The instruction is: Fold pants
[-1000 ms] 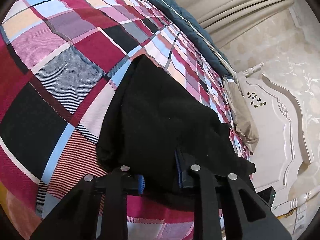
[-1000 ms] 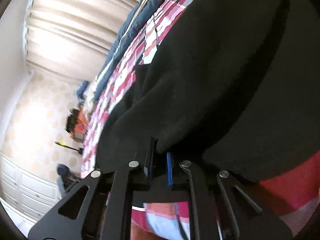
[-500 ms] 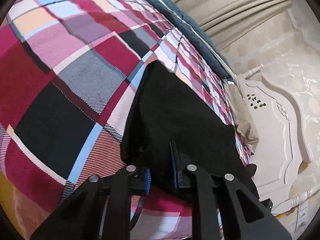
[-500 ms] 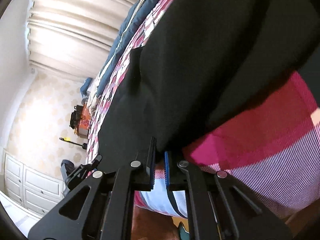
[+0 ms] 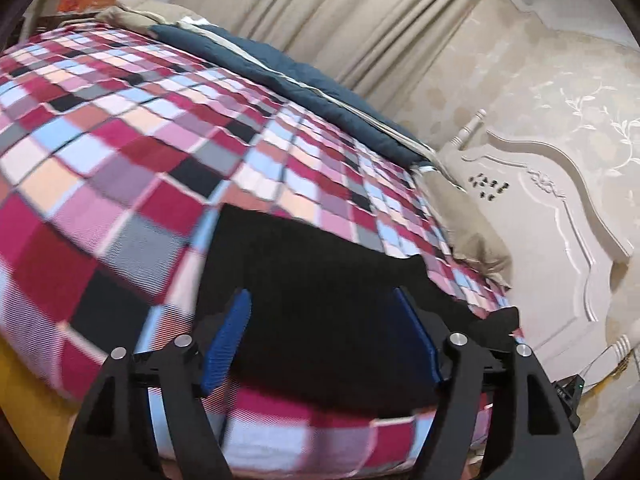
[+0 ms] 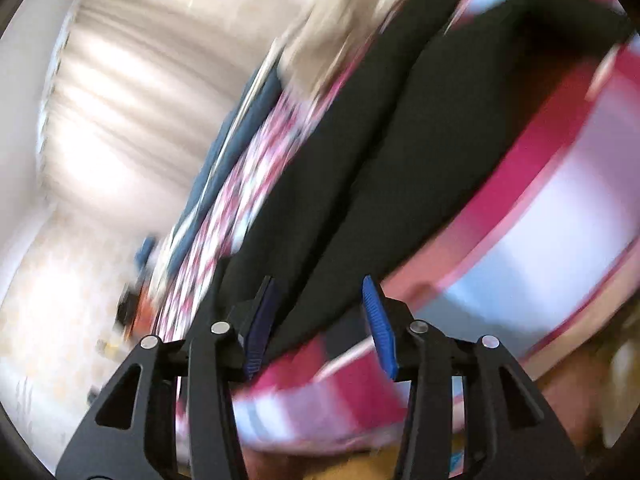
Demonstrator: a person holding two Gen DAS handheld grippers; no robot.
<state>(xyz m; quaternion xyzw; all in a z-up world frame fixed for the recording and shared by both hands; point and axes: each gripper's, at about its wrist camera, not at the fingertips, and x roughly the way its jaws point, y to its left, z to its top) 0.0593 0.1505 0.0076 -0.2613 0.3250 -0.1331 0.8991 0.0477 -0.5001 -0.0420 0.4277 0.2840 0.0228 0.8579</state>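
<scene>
A: On the checked bedspread [image 5: 120,168], near its front edge, the black pants [image 5: 312,288] are lying folded.

B: Left gripper [image 5: 320,300] and right gripper [image 6: 318,284] are both gaping wide, gripping nothing.

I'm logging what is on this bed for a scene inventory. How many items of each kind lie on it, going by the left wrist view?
Black pants: 1
Plaid bedspread: 1
Navy quilt: 1
Beige pillows: 2
Total: 5

Both the left gripper and the right gripper are open and hold nothing.
</scene>
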